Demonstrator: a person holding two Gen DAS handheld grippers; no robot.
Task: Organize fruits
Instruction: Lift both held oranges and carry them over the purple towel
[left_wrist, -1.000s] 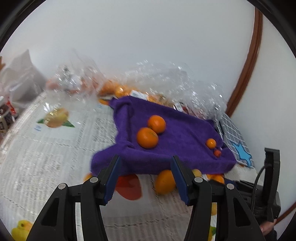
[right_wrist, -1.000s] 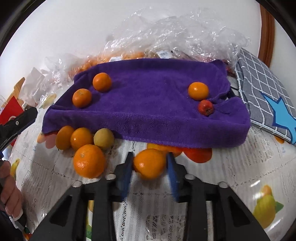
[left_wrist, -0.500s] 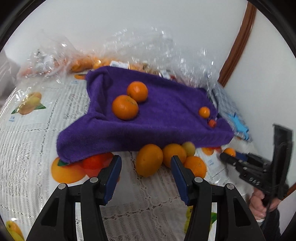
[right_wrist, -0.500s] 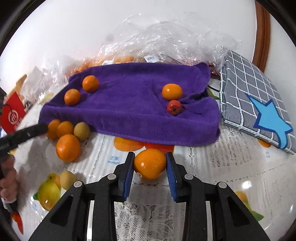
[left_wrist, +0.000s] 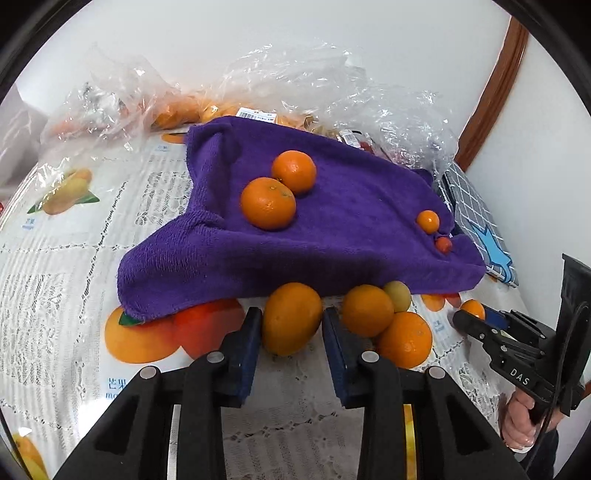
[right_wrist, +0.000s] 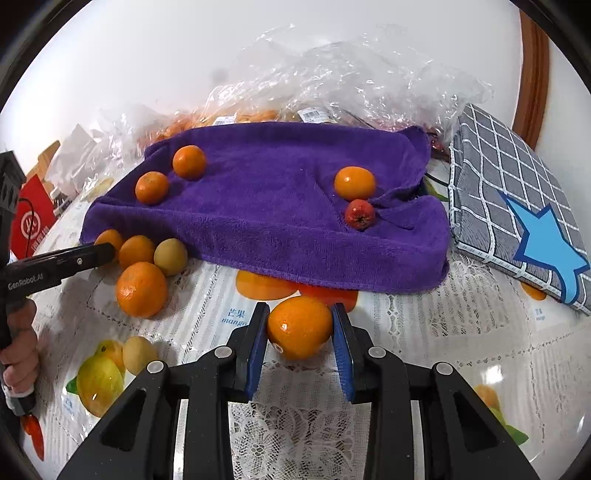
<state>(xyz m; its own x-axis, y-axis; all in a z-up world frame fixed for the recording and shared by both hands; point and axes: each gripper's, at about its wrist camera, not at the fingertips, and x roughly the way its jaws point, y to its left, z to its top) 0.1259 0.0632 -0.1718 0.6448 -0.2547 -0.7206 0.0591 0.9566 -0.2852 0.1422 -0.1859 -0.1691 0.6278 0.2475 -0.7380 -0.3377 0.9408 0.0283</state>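
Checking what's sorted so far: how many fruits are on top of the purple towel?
4: two oranges together at the left, a smaller orange and a red fruit at the right. Others could hide underneath.

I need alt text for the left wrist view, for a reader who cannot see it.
The left gripper is closing its blue pads around an orange on a fruit-print tablecloth, at the edge of a purple towel carrying four smaller fruits. Three more fruits lie just right.

Both grippers are black plastic with blue pads on the fingers and round silver screws. The left gripper (left_wrist: 291, 328) has white letters on its side, and so does the right gripper (right_wrist: 300, 332).
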